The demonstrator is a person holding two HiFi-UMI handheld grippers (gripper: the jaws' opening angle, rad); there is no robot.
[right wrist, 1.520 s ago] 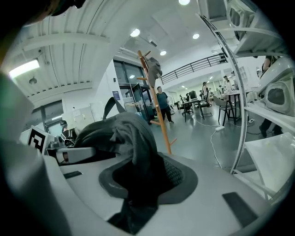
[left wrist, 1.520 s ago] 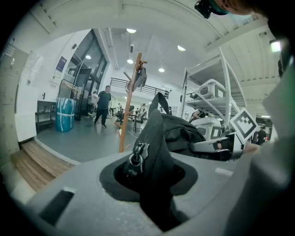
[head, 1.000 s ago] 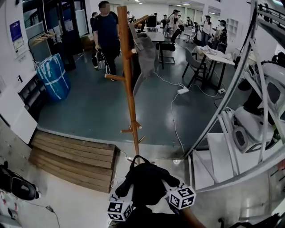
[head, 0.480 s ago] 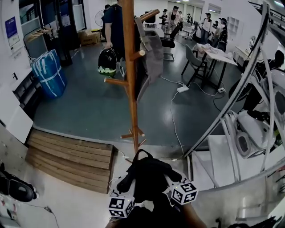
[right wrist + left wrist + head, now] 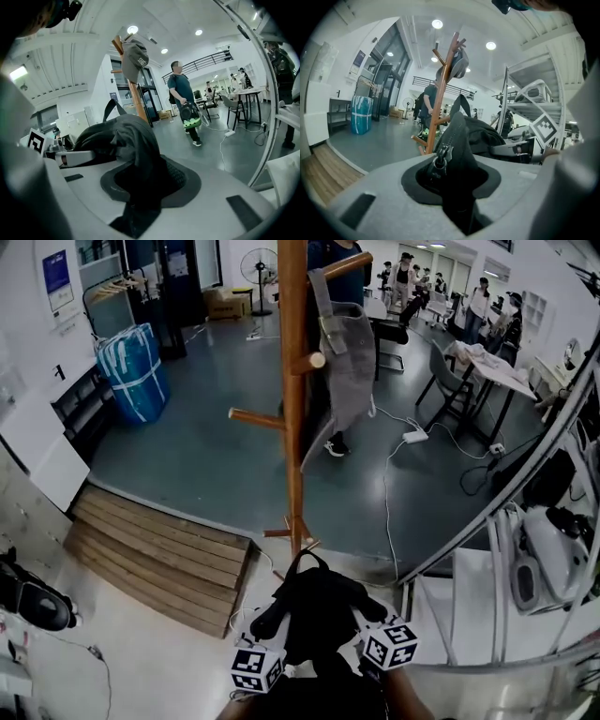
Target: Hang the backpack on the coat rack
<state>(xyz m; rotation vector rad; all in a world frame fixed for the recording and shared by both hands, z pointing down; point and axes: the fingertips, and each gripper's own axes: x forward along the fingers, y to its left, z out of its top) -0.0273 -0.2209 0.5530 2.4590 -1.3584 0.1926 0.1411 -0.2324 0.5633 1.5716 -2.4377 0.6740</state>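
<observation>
Both hands are low at the bottom of the head view, side by side and close together. The left gripper (image 5: 265,654) and the right gripper (image 5: 377,641) point forward and a little down, toward the coat rack (image 5: 293,381).

The black backpack (image 5: 314,610) hangs between the two grippers, one on each side of it. In the left gripper view, the left gripper (image 5: 454,190) has its jaws partway closed, pinching a fold of the backpack (image 5: 464,136) right by a zipper pull (image 5: 439,157). In the right gripper view, the right gripper (image 5: 138,190) is also partway closed and pinches a thick bunch of the backpack (image 5: 124,136) cloth.

The backpack is held up just in front of the foot of the coat rack, with its top loop (image 5: 305,561) facing the pole. It is not on any peg yet. A grey cloth (image 5: 349,371) hangs high on the rack. A person (image 5: 182,96) with a bag walks past behind it
</observation>
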